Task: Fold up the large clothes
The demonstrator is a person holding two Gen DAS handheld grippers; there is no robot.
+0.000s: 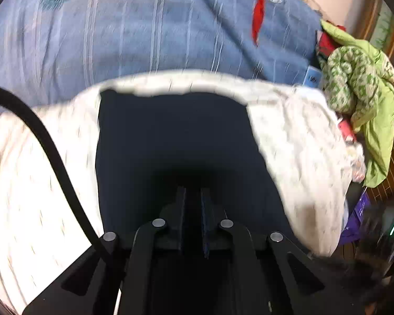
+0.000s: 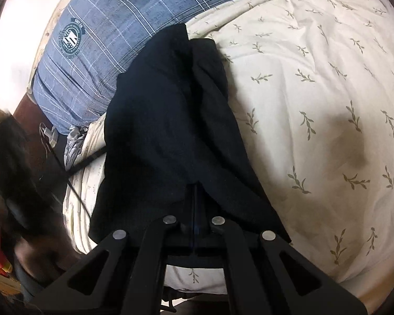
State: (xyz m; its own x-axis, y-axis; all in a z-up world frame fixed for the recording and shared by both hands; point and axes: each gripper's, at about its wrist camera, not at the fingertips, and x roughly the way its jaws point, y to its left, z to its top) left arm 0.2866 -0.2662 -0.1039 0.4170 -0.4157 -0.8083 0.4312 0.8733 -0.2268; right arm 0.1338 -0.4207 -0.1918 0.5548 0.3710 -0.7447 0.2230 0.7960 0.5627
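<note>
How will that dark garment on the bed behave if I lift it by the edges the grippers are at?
Probably floppy: the dark garment lies in soft folds and ridges, so it should sag between the right gripper and the left gripper. It looks thin, likely light. It may drag the leaf-print cover slightly, since it rests directly on it.

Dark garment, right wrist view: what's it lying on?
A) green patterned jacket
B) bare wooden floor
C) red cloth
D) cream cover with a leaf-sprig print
D: the dark garment is spread over the cream cover with a leaf-sprig print, which shows along its right side and below it; the right gripper is shut on the garment's near edge.
</note>
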